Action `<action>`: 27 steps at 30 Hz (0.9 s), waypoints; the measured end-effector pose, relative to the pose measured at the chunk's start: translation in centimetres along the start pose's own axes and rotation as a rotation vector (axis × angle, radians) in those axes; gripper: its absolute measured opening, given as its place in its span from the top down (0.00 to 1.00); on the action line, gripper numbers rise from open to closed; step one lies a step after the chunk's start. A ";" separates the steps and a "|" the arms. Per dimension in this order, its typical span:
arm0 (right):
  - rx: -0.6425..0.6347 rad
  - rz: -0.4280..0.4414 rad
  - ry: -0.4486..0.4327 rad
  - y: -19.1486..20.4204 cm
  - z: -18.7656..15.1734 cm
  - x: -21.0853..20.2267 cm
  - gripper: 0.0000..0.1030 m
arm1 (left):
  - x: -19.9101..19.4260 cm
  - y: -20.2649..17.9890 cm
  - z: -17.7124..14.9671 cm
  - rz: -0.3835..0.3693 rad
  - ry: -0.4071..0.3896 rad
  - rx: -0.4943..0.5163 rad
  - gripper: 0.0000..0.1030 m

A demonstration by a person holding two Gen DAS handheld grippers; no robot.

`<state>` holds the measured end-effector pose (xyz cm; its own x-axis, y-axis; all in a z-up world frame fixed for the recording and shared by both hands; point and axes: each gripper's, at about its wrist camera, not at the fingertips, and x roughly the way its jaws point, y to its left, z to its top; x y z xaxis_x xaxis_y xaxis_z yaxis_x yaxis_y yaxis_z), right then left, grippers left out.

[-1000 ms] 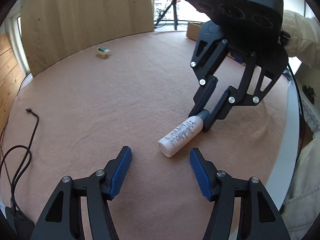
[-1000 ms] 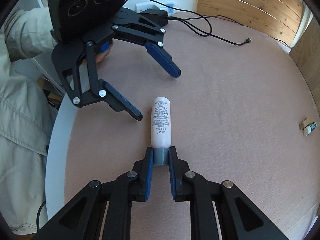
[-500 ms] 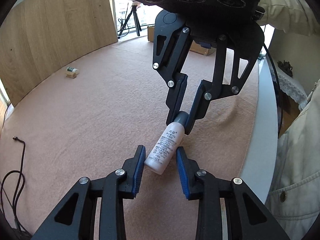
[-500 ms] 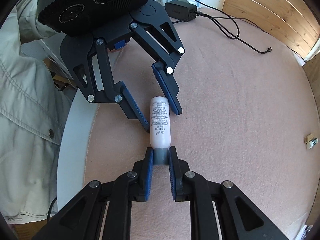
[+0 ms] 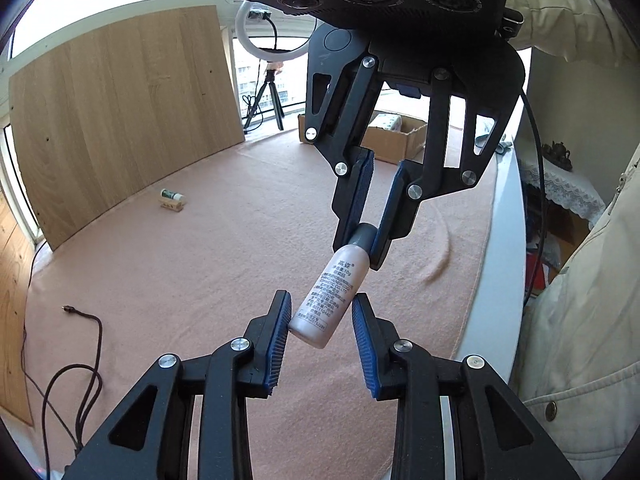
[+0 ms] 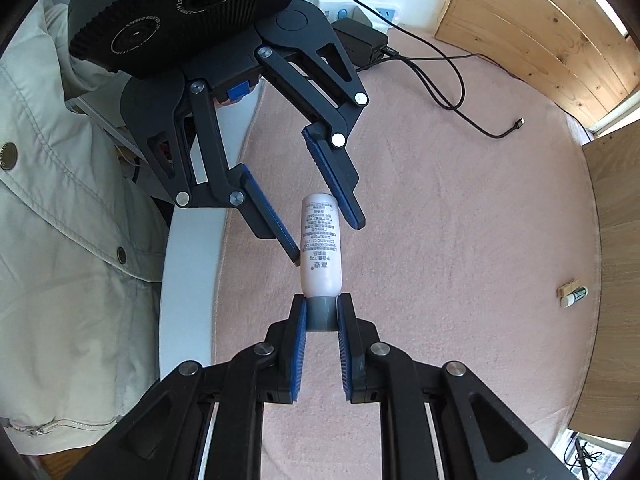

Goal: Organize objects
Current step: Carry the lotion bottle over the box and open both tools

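Note:
A small pale pink bottle [image 5: 328, 296] with a grey cap hangs above the pink cloth [image 5: 200, 280], held at both ends. My right gripper [image 6: 322, 312] points down and is shut on the grey cap; in the left wrist view it [image 5: 366, 236] comes in from above. My left gripper [image 5: 322, 308] is shut on the bottle's body near its base, blue pads on either side. In the right wrist view the left gripper [image 6: 326, 242] flanks the bottle [image 6: 320, 248] from the far side.
A small tube on a wooden block [image 5: 172, 200] lies far off on the cloth, near a leaning wooden board [image 5: 120, 120]. A dark cable [image 5: 80, 316] trails at the left. The white table edge [image 5: 496, 280] and a person's beige jacket [image 6: 60, 240] are close by. A cardboard box [image 5: 394, 136] stands behind.
My left gripper came in around the lying bottle and closed on its body. Both grippers then rose, lifting the bottle off the cloth and tilting it.

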<state>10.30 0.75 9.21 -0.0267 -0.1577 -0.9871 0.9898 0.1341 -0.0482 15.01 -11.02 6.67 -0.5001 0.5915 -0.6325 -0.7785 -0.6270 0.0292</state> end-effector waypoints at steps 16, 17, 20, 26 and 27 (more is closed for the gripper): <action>-0.018 -0.108 -0.128 -1.5 -4.6 -1.9 0.87 | 3.9 -1.1 6.8 0.029 0.084 0.109 0.67; -0.013 -0.116 -0.141 -1.6 -5.8 -2.3 0.87 | 4.7 -1.6 7.9 0.029 0.093 0.123 0.67; 0.018 -0.146 -0.181 -2.2 -10.3 -3.4 0.87 | 7.9 -3.6 11.7 0.024 0.123 0.165 0.67; 0.095 -0.225 -0.228 -3.4 -21.3 -5.9 0.87 | 16.5 -7.6 20.4 -0.027 0.151 0.271 0.67; 0.113 -0.238 -0.232 -3.6 -23.0 -6.5 0.87 | 18.2 -8.2 21.8 -0.036 0.150 0.290 0.67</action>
<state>3.73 23.82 12.28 -0.2389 -0.3917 -0.8885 0.9692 -0.0402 -0.2429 4.00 15.91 11.81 -0.4256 0.5156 -0.7436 -0.8809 -0.4241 0.2101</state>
